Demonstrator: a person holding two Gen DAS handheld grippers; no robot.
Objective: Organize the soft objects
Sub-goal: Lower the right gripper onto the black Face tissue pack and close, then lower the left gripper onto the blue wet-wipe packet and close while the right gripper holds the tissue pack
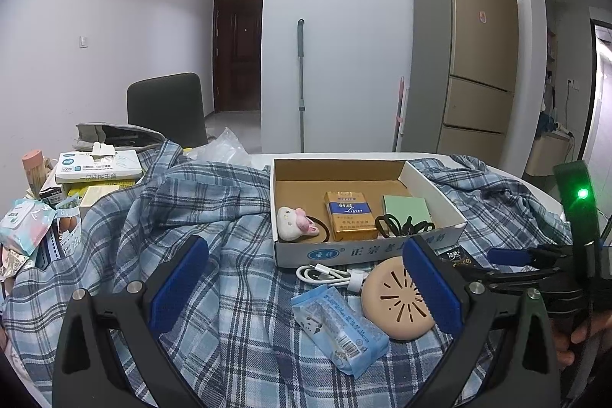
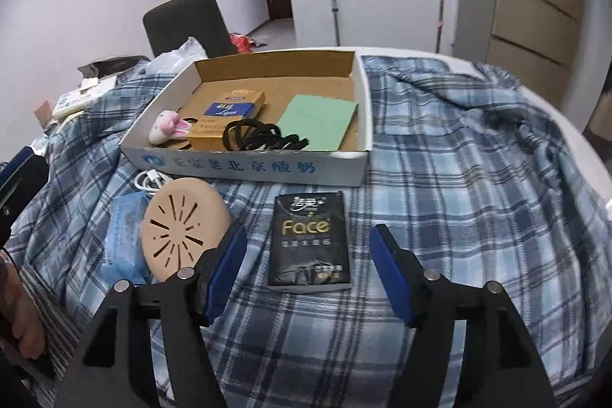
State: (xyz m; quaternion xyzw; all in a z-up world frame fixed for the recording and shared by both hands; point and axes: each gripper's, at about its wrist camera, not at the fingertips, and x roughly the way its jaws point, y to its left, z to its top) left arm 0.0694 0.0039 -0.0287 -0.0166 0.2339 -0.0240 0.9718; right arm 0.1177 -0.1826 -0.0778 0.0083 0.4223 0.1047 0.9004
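Black tissue pack [image 2: 310, 243] marked "Face", flat on the plaid cloth [image 2: 459, 178], just in front of the cardboard box [image 2: 244, 166] and apart from it. Framed by the right claw [image 2: 308, 272], spread wide, blue pads [image 2: 229, 264] either side of the pack's near end, touching nothing. Just left of the pack: a round beige perforated disc [image 2: 179, 228], overlapping a light-blue wipes packet [image 2: 124, 236]; a white cable [image 2: 151, 179] coiled between disc and box wall.

In the box: plush bunny toy [image 2: 168, 127] at the left wall, yellow-and-blue cigarette pack [image 2: 225, 115] beside it, black hair ties [image 2: 264, 136] against the front wall, green pad [image 2: 317, 121] to the right.

From the left wrist view: left claw [image 1: 306, 283] also spread wide, gripping nothing, hovering over the wipes packet [image 1: 338, 325] and the disc [image 1: 394, 301] (right pad crossing the disc's edge in view; contact not clear). Right claw [image 1: 508, 255] visible at the far right edge.

Cloth draped over the white surface [image 2: 566, 125]. Boxes and packets [image 1: 95, 167] piled at far left, a dark chair [image 1: 166, 108] behind.
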